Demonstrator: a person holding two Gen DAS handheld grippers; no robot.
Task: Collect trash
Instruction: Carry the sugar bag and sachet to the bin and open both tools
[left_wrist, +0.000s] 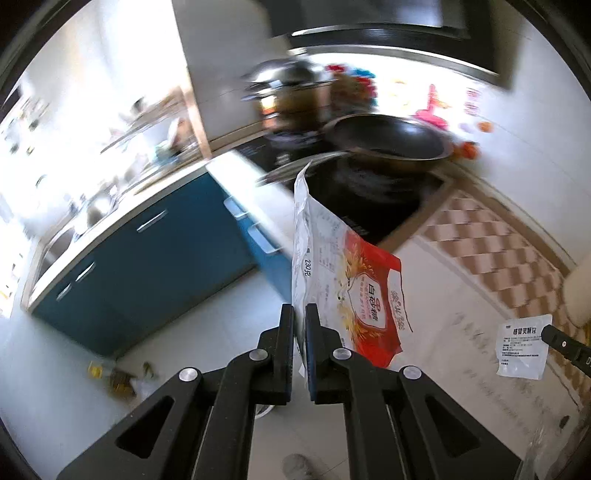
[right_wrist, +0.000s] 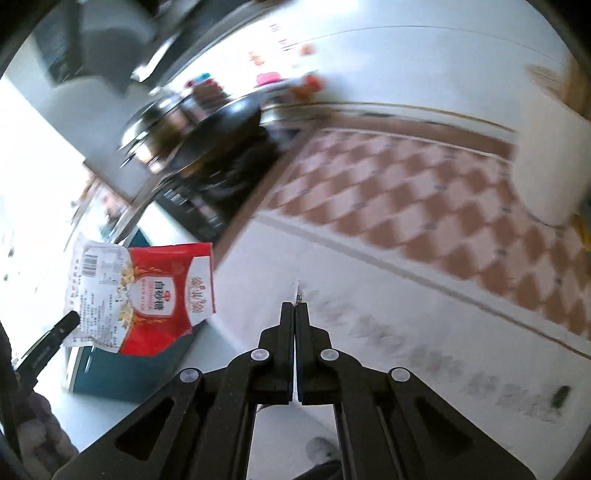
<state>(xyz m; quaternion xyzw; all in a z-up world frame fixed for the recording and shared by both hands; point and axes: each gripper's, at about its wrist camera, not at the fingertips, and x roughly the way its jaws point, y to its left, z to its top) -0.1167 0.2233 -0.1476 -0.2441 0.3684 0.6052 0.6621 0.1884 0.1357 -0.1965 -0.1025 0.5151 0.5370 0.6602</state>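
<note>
My left gripper (left_wrist: 300, 314) is shut on an empty red and white sugar bag (left_wrist: 343, 280), held up in the air above the floor. The same bag (right_wrist: 144, 295) shows in the right wrist view at the left, with the left gripper's finger (right_wrist: 55, 334) below it. My right gripper (right_wrist: 295, 308) is shut on a small white sachet, seen edge-on as a thin sliver (right_wrist: 298, 291) at its tips. In the left wrist view that sachet (left_wrist: 522, 345) hangs at the right with the right gripper's finger (left_wrist: 565, 345) on it.
A black stove with a wok (left_wrist: 388, 140) and a steel pot (left_wrist: 291, 81) stands ahead. Blue cabinets (left_wrist: 147, 254) run under a counter at left. Small scraps (left_wrist: 122, 376) lie on the white floor. A checkered tile band (right_wrist: 424, 199) runs along the wall.
</note>
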